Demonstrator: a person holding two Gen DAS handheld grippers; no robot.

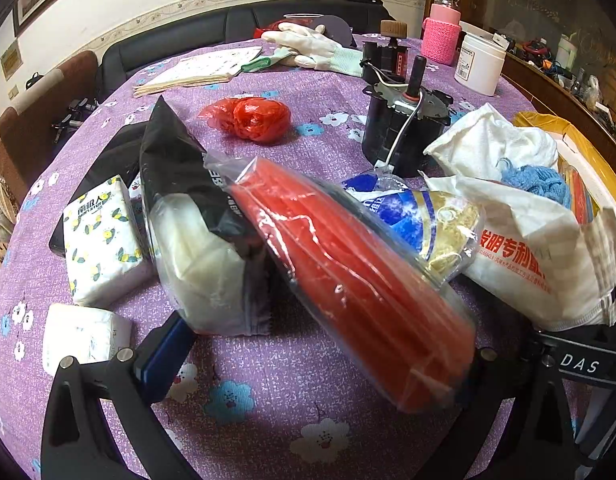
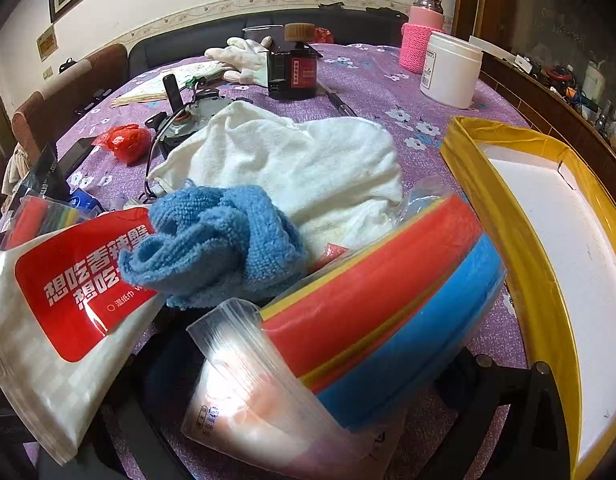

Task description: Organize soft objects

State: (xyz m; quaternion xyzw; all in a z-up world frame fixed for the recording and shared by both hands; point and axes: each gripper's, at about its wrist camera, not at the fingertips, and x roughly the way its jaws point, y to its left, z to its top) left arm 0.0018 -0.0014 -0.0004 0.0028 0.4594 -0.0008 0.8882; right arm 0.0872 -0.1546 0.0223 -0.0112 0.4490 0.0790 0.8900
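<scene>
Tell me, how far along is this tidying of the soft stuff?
Barely begun, it seems. Done: nothing visible; the yellow-rimmed tray shows only a bare white floor. In hand: the left gripper seems open around a clear bag of red sheets; a bag of coloured foam sheets lies across the right gripper, grip unclear. Left: white towel, blue cloth, wet-wipe pack, tissue packs.
</scene>
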